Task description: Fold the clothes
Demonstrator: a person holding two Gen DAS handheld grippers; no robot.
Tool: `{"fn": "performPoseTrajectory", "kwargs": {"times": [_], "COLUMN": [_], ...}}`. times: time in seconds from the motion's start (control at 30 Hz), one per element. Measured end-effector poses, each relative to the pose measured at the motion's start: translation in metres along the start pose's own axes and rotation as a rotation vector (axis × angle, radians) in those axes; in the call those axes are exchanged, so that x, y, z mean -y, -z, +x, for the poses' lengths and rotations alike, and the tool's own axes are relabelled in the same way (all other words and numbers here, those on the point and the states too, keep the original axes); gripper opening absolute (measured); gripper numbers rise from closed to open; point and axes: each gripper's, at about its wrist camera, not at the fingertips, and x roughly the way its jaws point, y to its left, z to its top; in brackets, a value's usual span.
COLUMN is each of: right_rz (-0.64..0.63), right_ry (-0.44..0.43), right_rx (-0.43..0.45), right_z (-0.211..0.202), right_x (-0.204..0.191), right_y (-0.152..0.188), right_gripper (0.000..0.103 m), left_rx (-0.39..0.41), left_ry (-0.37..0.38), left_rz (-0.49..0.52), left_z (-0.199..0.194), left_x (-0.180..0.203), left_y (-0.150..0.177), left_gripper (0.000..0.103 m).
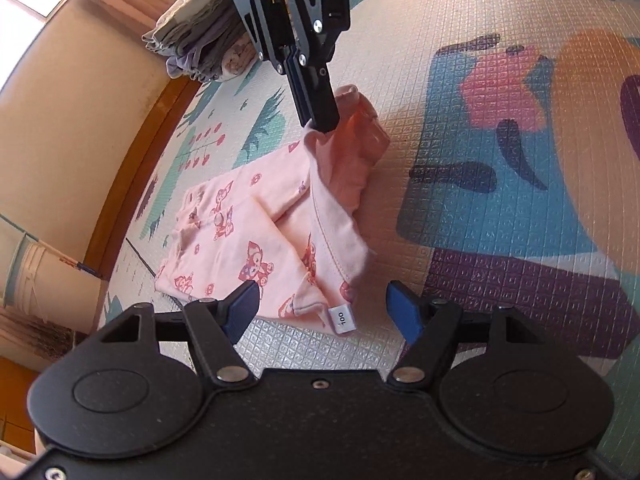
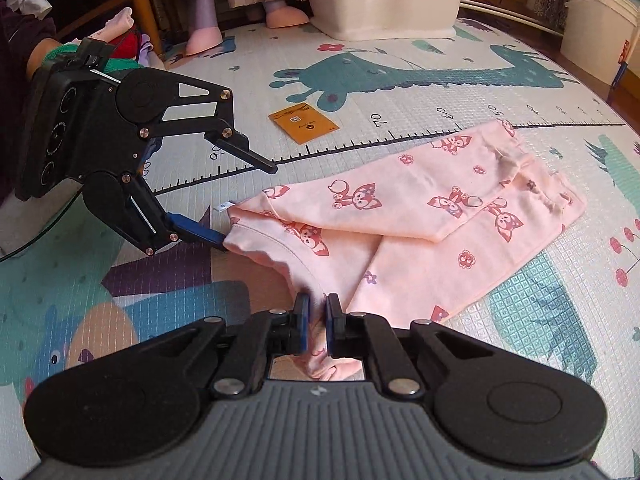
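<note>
Centrally on the mat [image 2: 400, 80] lies the pink garment [image 2: 420, 220], part-folded. Right gripper [image 2: 316, 312] pinches a raised edge at lower centre; left gripper [image 2: 248, 204] at left hangs wide open, lower finger touching the hem. Card [image 2: 303, 122] beyond.

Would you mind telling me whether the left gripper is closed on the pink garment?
No, the left gripper is open, its fingers spread apart above the pink garment near the size tag.
</note>
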Motion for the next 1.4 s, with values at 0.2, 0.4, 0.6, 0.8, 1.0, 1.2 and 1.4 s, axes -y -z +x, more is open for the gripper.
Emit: {"fn": "performPoseTrajectory", "kwargs": {"times": [0.2, 0.4, 0.6, 0.8, 1.0, 1.2, 1.4], "right_rz": [-0.069, -0.356, -0.523, -0.627, -0.71, -0.622, -0.428], "right_ry": [0.038, 0.162, 0.262, 0.357, 0.487, 0.483, 0.365], "right_rx": [-0.019, -0.076, -0.089, -0.106, -0.108, -0.085, -0.033], "right_z": [0.0, 0.005, 0.021, 0.037, 0.04, 0.032, 0.006], "right_x": [-0.011, -0.045, -0.075, -0.092, -0.089, -0.083, -0.075], "right_y": [0.006, 0.029, 0.035, 0.033, 0.04, 0.038, 0.032], "right_gripper": [0.013, 0.037, 0.052, 0.054, 0.052, 0.019, 0.018], "left_rx": [-0.013, 0.012, 0.034, 0.052, 0.056, 0.051, 0.028], "left_ry": [-0.047, -0.004, 0.047, 0.068, 0.092, 0.083, 0.103], "left_rz": [0.047, -0.191, -0.353, -0.453, -0.533, -0.466, -0.176], "left_z": [0.004, -0.003, -0.001, 0.0, 0.002, 0.0, -0.011], "left_x": [-0.001, -0.043, -0.087, -0.114, -0.125, -0.115, -0.065], "left_y": [0.004, -0.003, -0.017, -0.026, -0.025, -0.026, -0.021], "left_gripper": [0.01, 0.009, 0.008, 0.008, 0.008, 0.008, 0.008]}}
